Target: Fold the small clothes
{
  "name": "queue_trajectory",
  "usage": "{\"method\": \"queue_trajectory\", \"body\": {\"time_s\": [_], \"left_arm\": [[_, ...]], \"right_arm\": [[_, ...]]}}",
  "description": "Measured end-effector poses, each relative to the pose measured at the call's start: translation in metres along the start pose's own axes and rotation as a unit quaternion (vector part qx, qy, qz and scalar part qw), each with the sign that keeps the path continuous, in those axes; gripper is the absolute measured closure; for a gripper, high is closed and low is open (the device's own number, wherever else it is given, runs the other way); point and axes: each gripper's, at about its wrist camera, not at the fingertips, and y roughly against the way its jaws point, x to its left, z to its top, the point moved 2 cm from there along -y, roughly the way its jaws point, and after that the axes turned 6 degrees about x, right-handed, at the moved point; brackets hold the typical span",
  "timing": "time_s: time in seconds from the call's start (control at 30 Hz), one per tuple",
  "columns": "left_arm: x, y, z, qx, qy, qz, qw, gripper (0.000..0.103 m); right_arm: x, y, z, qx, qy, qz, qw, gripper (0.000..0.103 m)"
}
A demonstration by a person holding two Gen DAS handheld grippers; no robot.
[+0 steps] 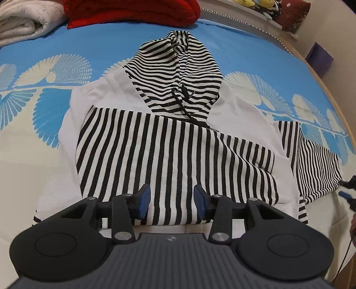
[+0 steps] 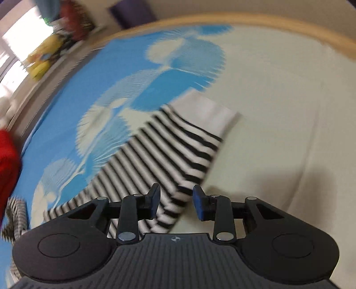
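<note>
A small black-and-white striped hoodie (image 1: 169, 142) lies flat on the bed, hood (image 1: 178, 73) pointing away. One striped sleeve is folded across its chest; the other sleeve (image 1: 311, 164) lies out to the right. My left gripper (image 1: 171, 201) is open and empty, hovering over the hoodie's lower hem. In the blurred right wrist view, my right gripper (image 2: 176, 201) is open and empty just above the outstretched striped sleeve (image 2: 169, 151), whose white cuff (image 2: 209, 111) points away.
The bed has a blue and cream patterned cover (image 1: 44, 73). A red garment (image 1: 131, 11) and a folded white blanket (image 1: 24, 20) lie at the far edge. The wooden bed frame (image 2: 267, 20) curves past the sleeve; a purple box (image 1: 319, 56) stands beyond it.
</note>
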Motion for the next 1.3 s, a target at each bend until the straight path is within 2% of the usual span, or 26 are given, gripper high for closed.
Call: {"method": "queue_trajectory", "body": {"time_s": [0.13,0.27,0.63,0.83,0.87,0.9,1.0,1.1,1.17,1.23,1.3], "left_arm": [[0.0,-0.003,0.0,0.003,0.002,0.002,1.0,0.056],[-0.002,-0.005,-0.001,0.004,-0.002,0.006,1.0,0.056],[-0.004,-0.006,-0.002,0.006,-0.005,0.005,1.0,0.056],[-0.001,-0.005,-0.002,0.006,-0.003,0.005,1.0,0.056],[0.0,-0.005,-0.002,0.006,-0.003,0.005,1.0,0.056],[0.001,-0.005,-0.002,0.005,-0.003,0.004,1.0,0.056],[0.004,-0.002,-0.001,0.003,-0.002,0.003,1.0,0.056],[0.011,0.003,0.0,-0.003,0.006,0.004,1.0,0.056],[0.021,0.006,0.001,-0.005,0.015,0.008,0.9998,0.056],[0.032,0.01,0.002,-0.008,0.026,0.011,0.9996,0.056],[0.043,0.014,0.003,-0.011,0.035,0.015,0.9992,0.056]], "right_arm": [[-0.012,-0.017,-0.001,0.021,-0.034,0.005,0.999,0.068],[-0.004,-0.02,-0.001,0.011,-0.016,0.007,1.0,0.068],[-0.008,-0.023,0.004,-0.005,-0.032,0.003,0.999,0.069],[-0.005,-0.024,0.003,-0.013,-0.042,-0.005,0.999,0.088],[-0.005,-0.024,0.003,-0.017,-0.044,-0.007,0.999,0.096],[-0.004,-0.022,0.003,-0.023,-0.046,-0.01,0.999,0.099],[0.004,-0.013,0.002,-0.052,-0.045,-0.015,0.997,0.1],[0.039,0.008,-0.002,-0.101,-0.002,-0.019,0.995,0.1],[0.086,0.029,-0.015,-0.147,0.071,-0.001,0.987,0.1],[0.137,0.049,-0.039,-0.177,0.158,0.044,0.97,0.101],[0.186,0.066,-0.075,-0.183,0.244,0.115,0.945,0.1]]}}
